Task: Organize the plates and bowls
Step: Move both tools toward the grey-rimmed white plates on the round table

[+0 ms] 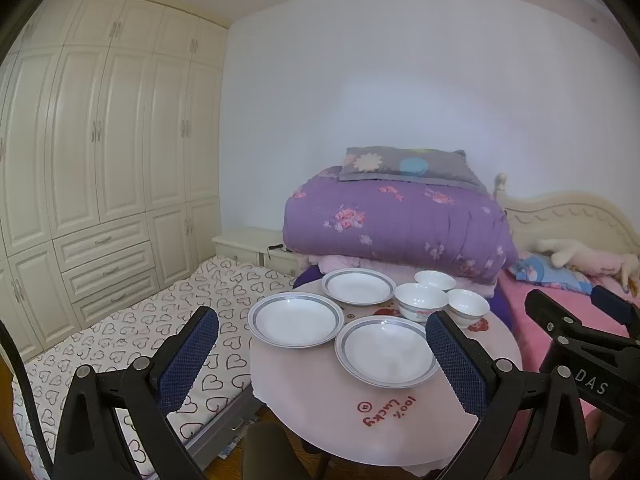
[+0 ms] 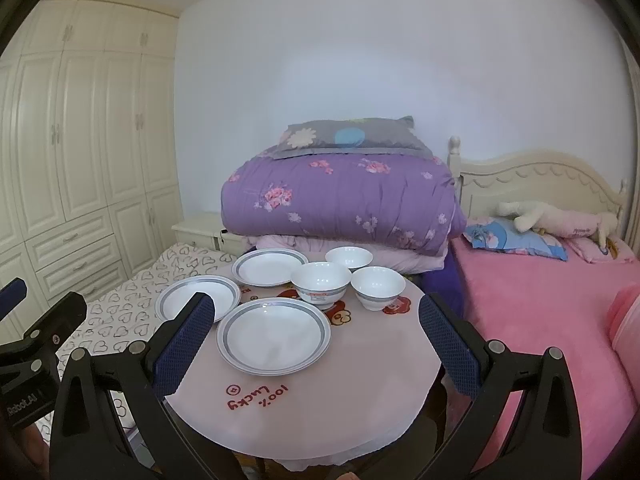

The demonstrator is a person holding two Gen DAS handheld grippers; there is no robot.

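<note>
Both tongs, left and right, are being held wide open and empty above the near edge of the round tabletop. Three plates, the nearest included, and three bowls are lying spread out and unstacked. The nearest plate is probably best pinched at its rim. Bare room is being left only along the near side; the far plate is sitting at the edge.

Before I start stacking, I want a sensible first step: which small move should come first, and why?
Probably ease the open right tool down to the rim of the nearest plate. Both tools hold nothing, and all three plates lie apart and unstacked on the round table, this one closest.
</note>
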